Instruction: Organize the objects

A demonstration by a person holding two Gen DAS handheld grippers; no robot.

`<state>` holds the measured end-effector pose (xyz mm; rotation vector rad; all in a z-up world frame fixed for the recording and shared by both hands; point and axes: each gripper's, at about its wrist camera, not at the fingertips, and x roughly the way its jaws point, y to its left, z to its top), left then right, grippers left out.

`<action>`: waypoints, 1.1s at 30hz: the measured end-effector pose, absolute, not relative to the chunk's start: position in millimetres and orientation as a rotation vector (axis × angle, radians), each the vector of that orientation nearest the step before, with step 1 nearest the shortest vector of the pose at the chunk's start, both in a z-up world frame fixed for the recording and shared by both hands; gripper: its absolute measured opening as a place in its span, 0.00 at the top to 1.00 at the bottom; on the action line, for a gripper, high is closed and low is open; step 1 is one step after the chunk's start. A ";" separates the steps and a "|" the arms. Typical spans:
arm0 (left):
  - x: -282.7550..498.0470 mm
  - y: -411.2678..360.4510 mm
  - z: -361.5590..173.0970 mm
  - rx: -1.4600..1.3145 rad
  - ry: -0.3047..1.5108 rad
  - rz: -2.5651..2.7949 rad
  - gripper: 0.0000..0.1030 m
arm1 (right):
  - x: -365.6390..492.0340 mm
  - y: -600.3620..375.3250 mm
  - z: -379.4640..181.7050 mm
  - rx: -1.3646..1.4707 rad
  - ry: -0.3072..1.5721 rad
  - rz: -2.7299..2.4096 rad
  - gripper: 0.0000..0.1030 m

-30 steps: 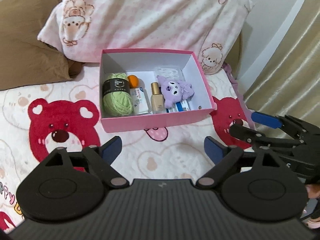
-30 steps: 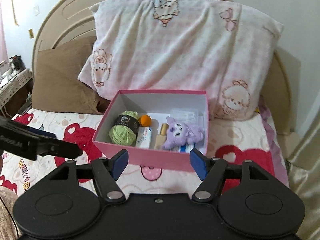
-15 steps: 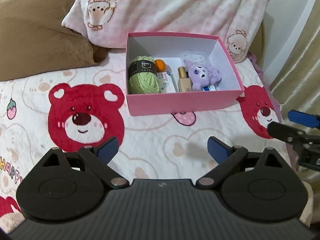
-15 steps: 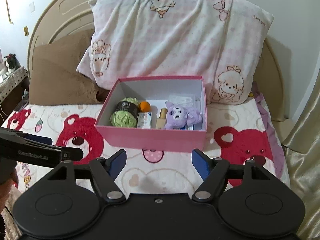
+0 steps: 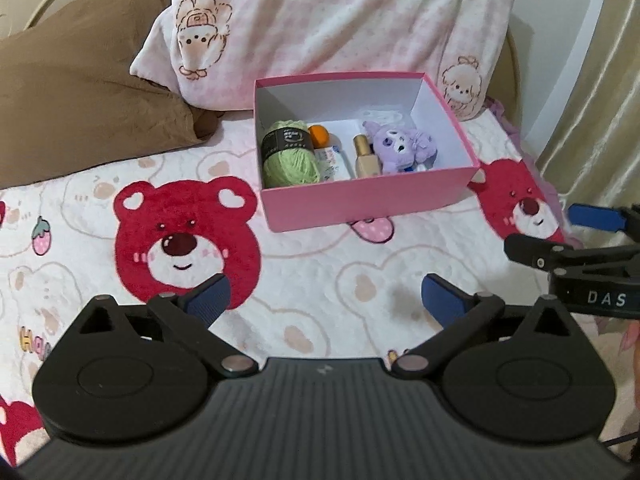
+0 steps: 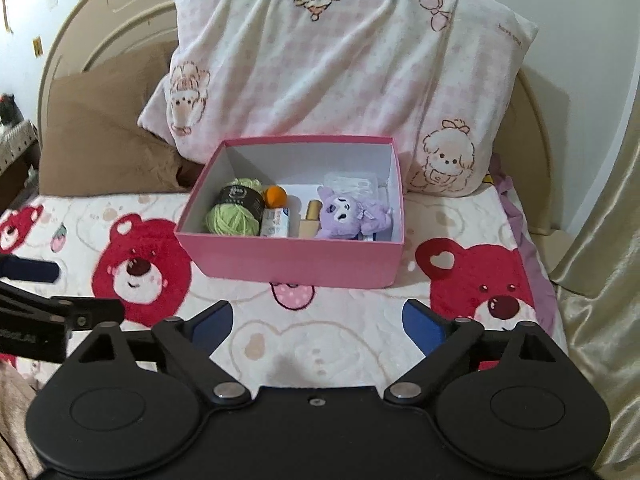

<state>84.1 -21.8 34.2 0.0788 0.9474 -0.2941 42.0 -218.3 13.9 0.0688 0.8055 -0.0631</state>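
Left gripper [image 5: 324, 298] and right gripper [image 6: 318, 326] just opened wide, both empty. Pink box [image 6: 296, 260] on bed: probably light cardboard, walls thin; hold opposite sides.

The box [image 6: 296, 260] looks like matt pink cardboard; the yarn [image 6: 234, 220] is fuzzy, the bedspread [image 6: 360, 332] soft plush, the curtain [image 6: 600, 240] glossy satin.

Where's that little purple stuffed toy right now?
The purple plush toy lies inside the pink box on the bed, toward its right end in both views, right beside the gold-capped bottle.
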 end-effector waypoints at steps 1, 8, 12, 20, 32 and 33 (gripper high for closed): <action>83.7 -22.3 32.9 0.090 0.954 -0.282 0.00 | 41.6 -217.1 12.7 0.067 0.809 -0.069 0.09; 87.9 -23.3 20.2 0.124 1.019 -0.234 0.00 | 42.3 -214.6 7.2 0.060 0.846 -0.105 0.08; 89.6 -19.3 17.9 0.081 1.037 -0.209 0.00 | 43.9 -216.1 6.0 0.076 0.863 -0.113 0.08; 92.0 -12.8 19.2 0.068 1.050 -0.141 0.00 | 44.2 -216.7 3.6 0.093 0.893 -0.139 0.08; 93.0 -13.0 20.0 0.057 1.090 -0.120 0.00 | 43.5 -211.4 9.1 0.104 0.895 -0.170 0.08; 93.3 -12.5 19.6 0.053 1.093 -0.121 0.00 | 43.8 -210.9 8.7 0.104 0.897 -0.172 0.08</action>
